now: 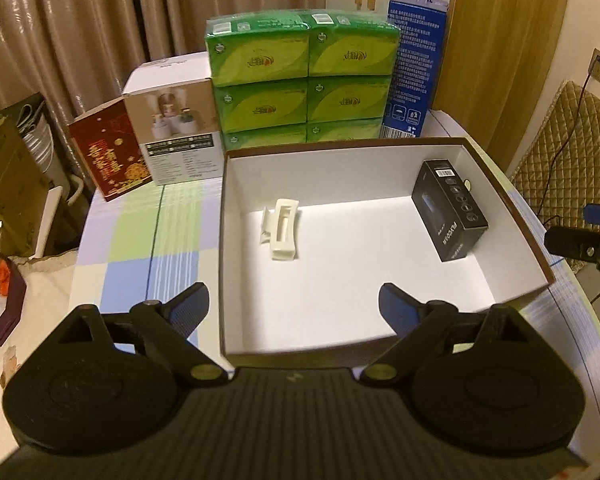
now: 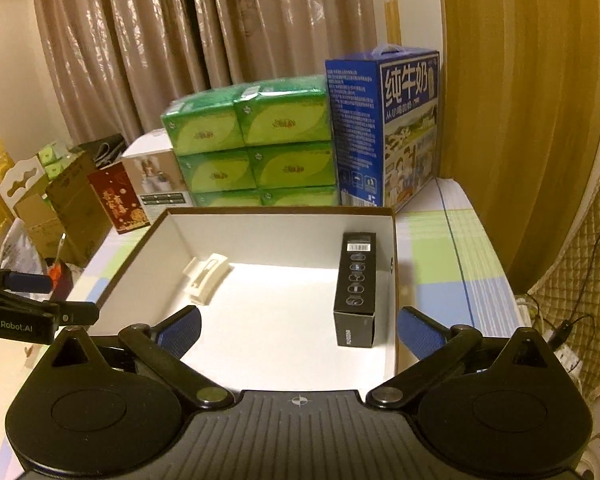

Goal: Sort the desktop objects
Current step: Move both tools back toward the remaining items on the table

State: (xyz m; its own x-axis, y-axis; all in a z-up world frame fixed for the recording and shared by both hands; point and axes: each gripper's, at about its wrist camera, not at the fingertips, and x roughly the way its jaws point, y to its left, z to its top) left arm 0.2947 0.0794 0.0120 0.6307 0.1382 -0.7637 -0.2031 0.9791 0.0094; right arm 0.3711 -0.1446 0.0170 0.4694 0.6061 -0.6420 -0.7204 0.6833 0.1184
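Desktop objects look mostly sorted already: a cream hair clip (image 1: 281, 229) sits left of centre on the floor of the open tray box (image 1: 380, 348), and a black retail box (image 1: 449, 216) lies near its right wall, well apart from the clip.

Left tool (image 1: 294, 312) hovers at the near edge with its blue pads spread wide, nothing between them. Right tool (image 2: 298, 330) is the same: wide open, empty, over the near right part of the tray.

My guess is the step in hand is pulling back to fetch another item. To do it well I'd keep both tools high above the tray rim and drop anything new into the bare middle.

Readable stuff, left to right: the red box (image 1: 108, 152) has gold Chinese characters I can't make out. The left tool's body in the right view says "GenRobot.AI". The black box's side probably reads "FLYCOAN", but it's blurry. The blue carton (image 2: 384, 128) says "纯牛奶".
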